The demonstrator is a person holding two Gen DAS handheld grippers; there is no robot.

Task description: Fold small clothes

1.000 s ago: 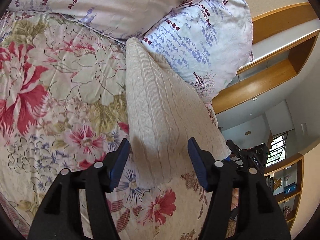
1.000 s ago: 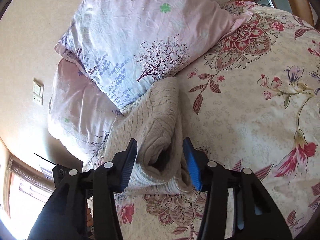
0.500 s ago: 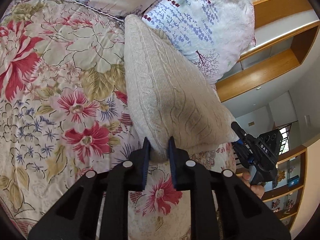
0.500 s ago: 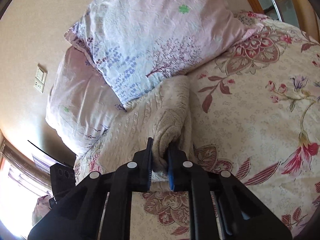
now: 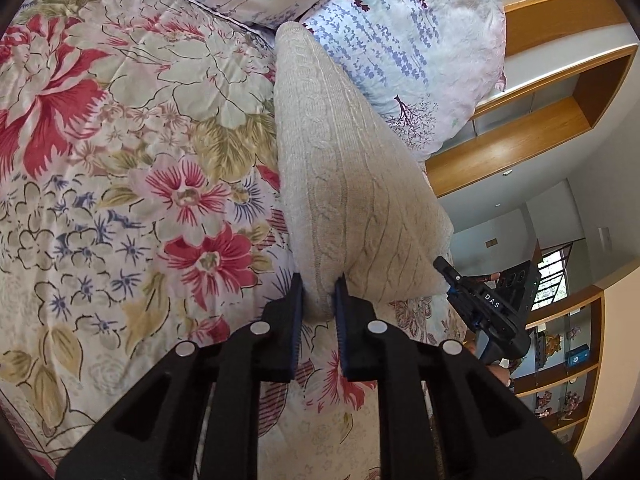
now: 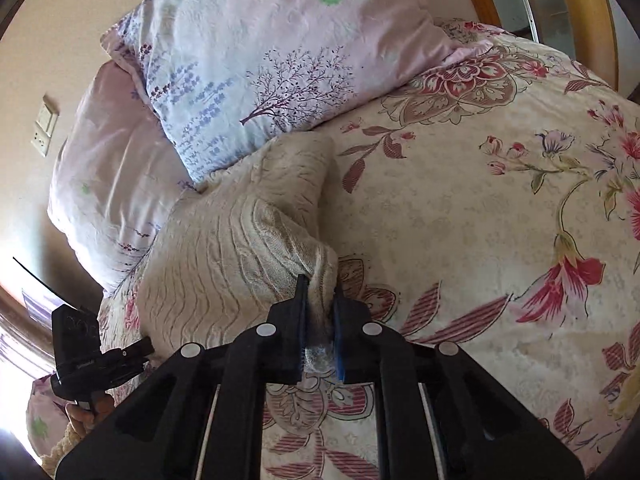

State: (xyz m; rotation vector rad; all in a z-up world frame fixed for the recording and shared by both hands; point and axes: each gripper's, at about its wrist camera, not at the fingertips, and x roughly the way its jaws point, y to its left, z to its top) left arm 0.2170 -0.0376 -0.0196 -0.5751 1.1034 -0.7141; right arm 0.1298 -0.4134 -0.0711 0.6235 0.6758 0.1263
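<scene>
At lower centre, the cream knit garment (image 5: 344,184) is pinched by left gripper (image 5: 318,300) and right gripper (image 6: 320,300); both corners should be lifted evenly.

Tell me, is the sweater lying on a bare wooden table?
No, the sweater lies on a flowered bedspread beside a pillow.

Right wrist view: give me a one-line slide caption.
Right gripper pinches the near corner of a cream knit garment lying on a floral bedspread below two pillows.

A bed covered by a floral quilt (image 5: 120,160) is seen; a cream cable-knit garment (image 5: 340,184) and lavender-printed pillows (image 6: 280,52) are borne by it.
</scene>
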